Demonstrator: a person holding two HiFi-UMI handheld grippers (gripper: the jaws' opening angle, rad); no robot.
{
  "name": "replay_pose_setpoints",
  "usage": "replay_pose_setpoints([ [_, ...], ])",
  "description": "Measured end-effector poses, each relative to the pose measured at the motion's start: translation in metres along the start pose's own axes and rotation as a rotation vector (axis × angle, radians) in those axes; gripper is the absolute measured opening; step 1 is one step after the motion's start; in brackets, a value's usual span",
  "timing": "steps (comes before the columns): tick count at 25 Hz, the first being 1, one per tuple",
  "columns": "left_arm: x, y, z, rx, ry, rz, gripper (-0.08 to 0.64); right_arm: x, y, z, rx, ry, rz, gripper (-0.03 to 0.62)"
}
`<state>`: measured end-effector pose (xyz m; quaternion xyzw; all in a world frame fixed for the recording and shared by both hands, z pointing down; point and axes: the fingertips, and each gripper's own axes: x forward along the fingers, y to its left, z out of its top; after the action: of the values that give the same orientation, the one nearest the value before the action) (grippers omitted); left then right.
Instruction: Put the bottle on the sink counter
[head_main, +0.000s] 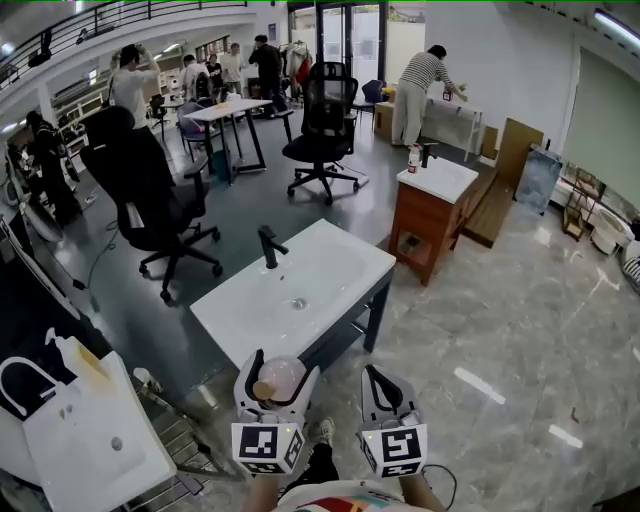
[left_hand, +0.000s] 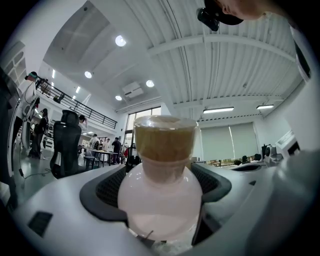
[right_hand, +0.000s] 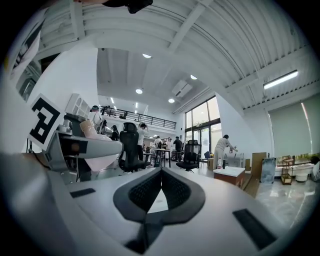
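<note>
A pale pink round bottle (head_main: 283, 376) with a tan cap (left_hand: 165, 137) sits between the jaws of my left gripper (head_main: 283, 368), which is shut on it. The bottle (left_hand: 161, 200) fills the middle of the left gripper view, cap pointing away from the camera. I hold it low and near my body, just short of the near corner of the white sink counter (head_main: 335, 262) with its black faucet (head_main: 270, 246). My right gripper (head_main: 386, 380) is beside the left one, shut with nothing in it; its pads (right_hand: 150, 190) meet in the right gripper view.
Another white sink (head_main: 95, 440) stands at the lower left. A wooden vanity (head_main: 428, 218) with a red-capped bottle is behind the counter on the right. Black office chairs (head_main: 150, 195) (head_main: 325, 125) and several people stand farther back. Marble floor (head_main: 500, 330) lies to the right.
</note>
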<state>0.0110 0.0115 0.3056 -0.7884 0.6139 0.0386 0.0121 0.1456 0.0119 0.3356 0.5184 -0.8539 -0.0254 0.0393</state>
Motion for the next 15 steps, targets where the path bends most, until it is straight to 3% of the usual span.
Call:
replay_pose_setpoints([
  [15, 0.12, 0.092, 0.015, 0.008, -0.018, 0.049, 0.394, 0.168, -0.011, 0.029, -0.009, -0.008, 0.086, 0.012],
])
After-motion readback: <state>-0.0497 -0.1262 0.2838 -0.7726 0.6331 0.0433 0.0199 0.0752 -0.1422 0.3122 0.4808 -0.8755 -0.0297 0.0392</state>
